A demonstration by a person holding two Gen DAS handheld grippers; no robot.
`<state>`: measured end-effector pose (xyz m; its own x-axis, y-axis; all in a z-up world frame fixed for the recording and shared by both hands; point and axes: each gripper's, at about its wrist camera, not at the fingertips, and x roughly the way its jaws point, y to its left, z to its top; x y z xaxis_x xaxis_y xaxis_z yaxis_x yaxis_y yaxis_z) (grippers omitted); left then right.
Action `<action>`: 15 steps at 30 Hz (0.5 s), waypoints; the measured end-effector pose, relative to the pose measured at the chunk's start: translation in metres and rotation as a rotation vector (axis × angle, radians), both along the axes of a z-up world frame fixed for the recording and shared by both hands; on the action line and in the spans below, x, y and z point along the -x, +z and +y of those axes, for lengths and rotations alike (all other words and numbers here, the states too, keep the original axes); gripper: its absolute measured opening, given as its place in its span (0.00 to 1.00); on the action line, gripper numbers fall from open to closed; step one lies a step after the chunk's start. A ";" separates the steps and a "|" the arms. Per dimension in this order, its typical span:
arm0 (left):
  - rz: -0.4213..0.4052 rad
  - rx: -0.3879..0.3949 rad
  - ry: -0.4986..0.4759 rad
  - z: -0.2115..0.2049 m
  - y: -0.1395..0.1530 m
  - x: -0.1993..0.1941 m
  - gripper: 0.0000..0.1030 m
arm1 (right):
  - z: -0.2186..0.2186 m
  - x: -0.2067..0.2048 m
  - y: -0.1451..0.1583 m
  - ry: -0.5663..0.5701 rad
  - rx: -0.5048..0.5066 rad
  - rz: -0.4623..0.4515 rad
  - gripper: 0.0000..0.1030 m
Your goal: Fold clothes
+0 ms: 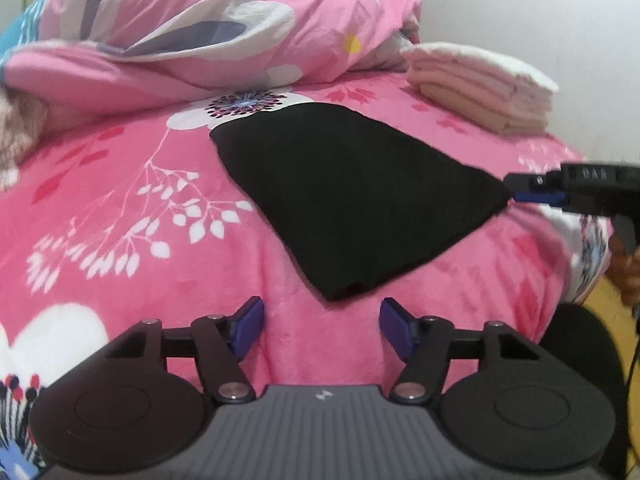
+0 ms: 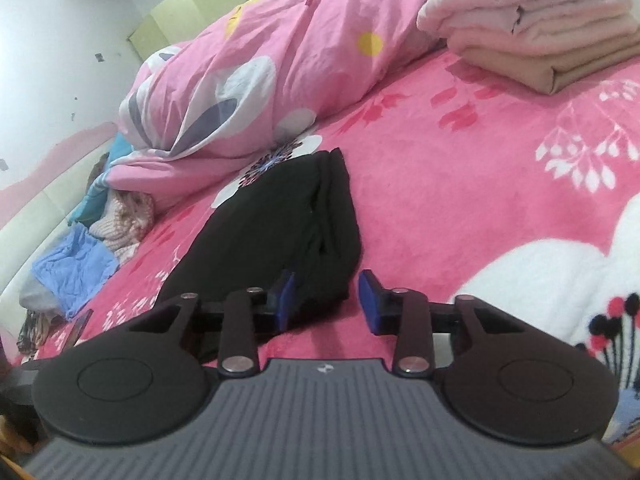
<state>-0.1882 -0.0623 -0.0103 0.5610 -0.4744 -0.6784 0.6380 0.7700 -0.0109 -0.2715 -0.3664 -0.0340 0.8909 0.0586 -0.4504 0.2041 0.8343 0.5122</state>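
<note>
The left gripper [image 1: 322,330] hovers low over the pink blanket [image 1: 132,184], its jaws standing fairly wide with only blanket between the blue pads [image 1: 248,328]. Just ahead of the jaws, and a little toward the right pad, lies the near corner of the black garment [image 1: 344,200], folded flat into a rough rectangle; that corner does not reach in between the pads. From there the garment stretches away from the jaws across the blanket.

The right gripper [image 2: 326,300] comes at the same garment [image 2: 280,232] from its other end. Its jaws are narrower than the left pair's yet still apart, and the near corner of the layered black cloth sits in the gap beside the left pad. Whether that pad touches the cloth I cannot tell; the right pad stands clear of it over bare blanket. In the left wrist view this gripper [image 1: 516,188] shows at the far right, its tip at the garment's side corner.

Beyond the garment, well ahead of both pairs of jaws, a rumpled pink quilt [image 1: 180,28] is heaped up. A stack of folded pale clothes [image 1: 480,84] sits ahead and to the right of both jaws. Far left of the right jaws lie loose clothes [image 2: 80,264], blue and knitted.
</note>
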 end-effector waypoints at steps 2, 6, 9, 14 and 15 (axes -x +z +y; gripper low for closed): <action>-0.020 -0.032 -0.018 -0.004 0.000 0.002 0.61 | -0.003 -0.001 -0.004 0.000 -0.013 -0.002 0.24; 0.055 -0.007 -0.015 0.001 0.007 -0.002 0.58 | -0.011 0.000 -0.008 0.027 -0.097 -0.003 0.25; 0.174 0.107 0.035 0.012 0.011 -0.016 0.58 | -0.016 -0.002 -0.011 0.050 -0.158 0.006 0.26; 0.322 0.267 0.109 0.025 0.015 -0.041 0.47 | -0.034 -0.013 -0.016 0.040 -0.277 0.017 0.29; 0.334 0.289 0.116 0.027 0.016 -0.043 0.45 | -0.038 -0.016 -0.016 0.036 -0.292 0.020 0.29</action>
<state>-0.1448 -0.0353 0.0060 0.3945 -0.6179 -0.6801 0.4728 0.7711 -0.4264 -0.2555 -0.4040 -0.0502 0.8772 0.2201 -0.4267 0.1890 0.6587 0.7283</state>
